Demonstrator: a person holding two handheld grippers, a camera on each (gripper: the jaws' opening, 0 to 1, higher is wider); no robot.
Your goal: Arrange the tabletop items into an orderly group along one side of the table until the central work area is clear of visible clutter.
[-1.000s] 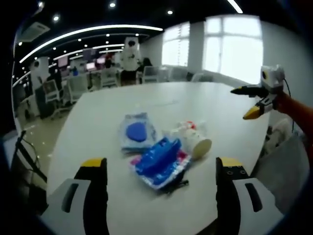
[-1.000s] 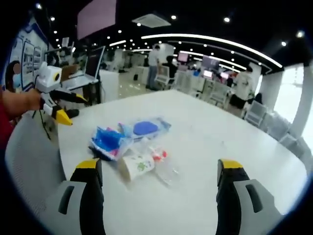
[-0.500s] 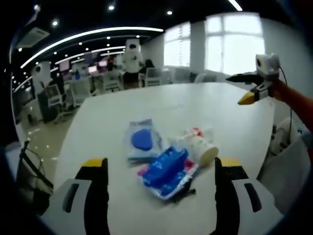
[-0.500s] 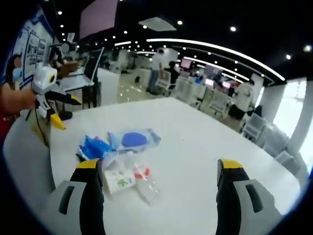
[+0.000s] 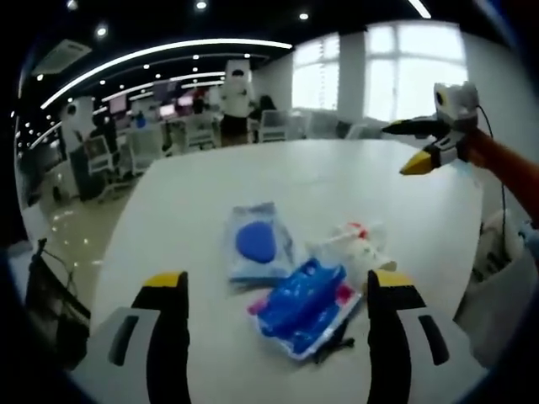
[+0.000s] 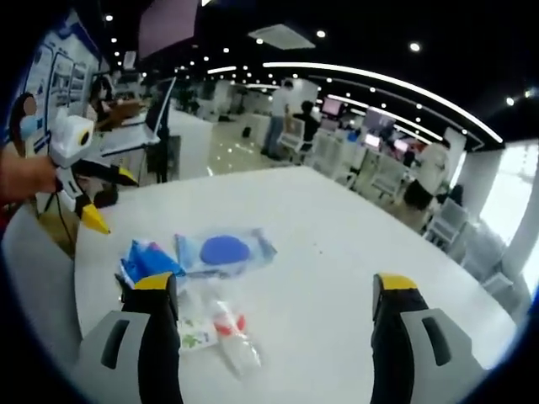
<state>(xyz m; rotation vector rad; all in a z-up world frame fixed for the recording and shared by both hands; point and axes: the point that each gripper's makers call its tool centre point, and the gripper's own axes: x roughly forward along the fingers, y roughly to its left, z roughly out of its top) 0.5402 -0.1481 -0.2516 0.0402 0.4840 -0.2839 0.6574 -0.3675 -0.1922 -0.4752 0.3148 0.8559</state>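
Observation:
On the white table (image 5: 202,194) lies a small heap: a clear bag with a blue disc (image 5: 255,242), a blue packet (image 5: 305,301) and a wrapped paper cup (image 5: 358,252) on its side. My left gripper (image 5: 276,280) is open, held above the table's near edge in front of the heap. My right gripper (image 5: 413,146) hangs open over the far right rim. In the right gripper view the disc bag (image 6: 224,250) and blue packet (image 6: 145,259) lie ahead. The cup (image 6: 200,335) is partly behind a jaw of my open right gripper (image 6: 275,284). The left gripper (image 6: 109,202) stands open at left.
A grey chair back (image 5: 497,282) stands at the table's right side and another chair (image 6: 34,278) at its left in the right gripper view. Something small and black (image 5: 334,347) pokes out under the blue packet. Desks, chairs and people fill the office behind.
Both views have shifted with the hands, so the heap now sits lower and nearer in each. The items have not moved on the table. Both grippers stay open.

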